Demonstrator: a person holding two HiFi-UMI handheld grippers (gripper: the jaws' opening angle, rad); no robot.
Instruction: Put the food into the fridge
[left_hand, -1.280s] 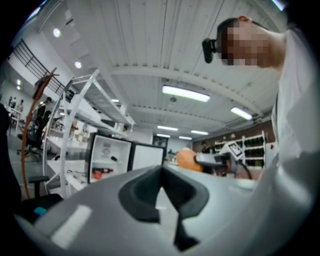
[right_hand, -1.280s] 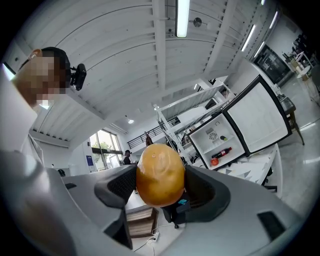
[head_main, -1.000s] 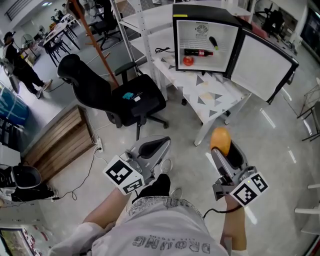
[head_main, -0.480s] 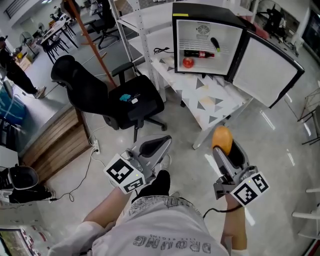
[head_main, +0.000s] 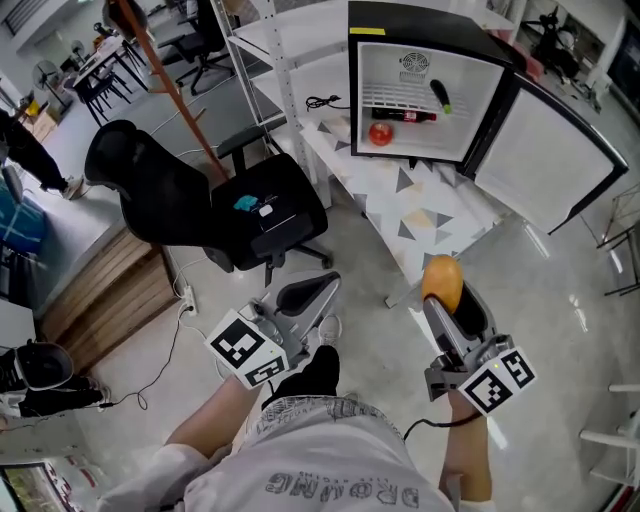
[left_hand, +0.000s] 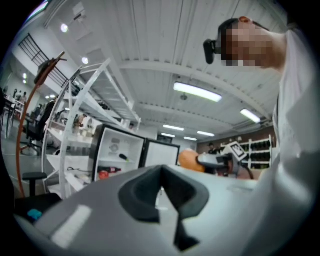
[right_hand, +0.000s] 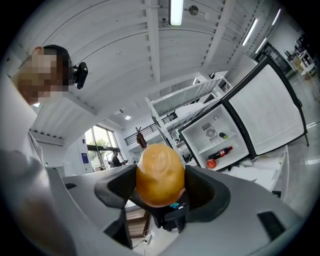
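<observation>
A small black fridge (head_main: 430, 80) stands open on a white table (head_main: 420, 210), its door (head_main: 550, 150) swung out to the right. Inside lie a red round fruit (head_main: 380, 133), a cola bottle (head_main: 405, 115) and a dark green item (head_main: 440, 95). My right gripper (head_main: 441, 285) is shut on an orange-yellow fruit (head_main: 441, 278), well short of the table. In the right gripper view the fruit (right_hand: 160, 172) sits pinched between both pads, the fridge (right_hand: 215, 135) beyond it. My left gripper (head_main: 305, 297) is shut and holds nothing; its view shows the jaws (left_hand: 162, 187) closed together.
A black office chair (head_main: 200, 205) with small items on its seat stands left of the table. White shelving (head_main: 270, 60) rises behind it. A wooden platform (head_main: 110, 290) and cables lie on the floor at left. A person (head_main: 25, 150) stands far left.
The fridge, table and chair have shifted slightly in the head view as I move. Both grippers keep their pose, the fruit still in the right one.
</observation>
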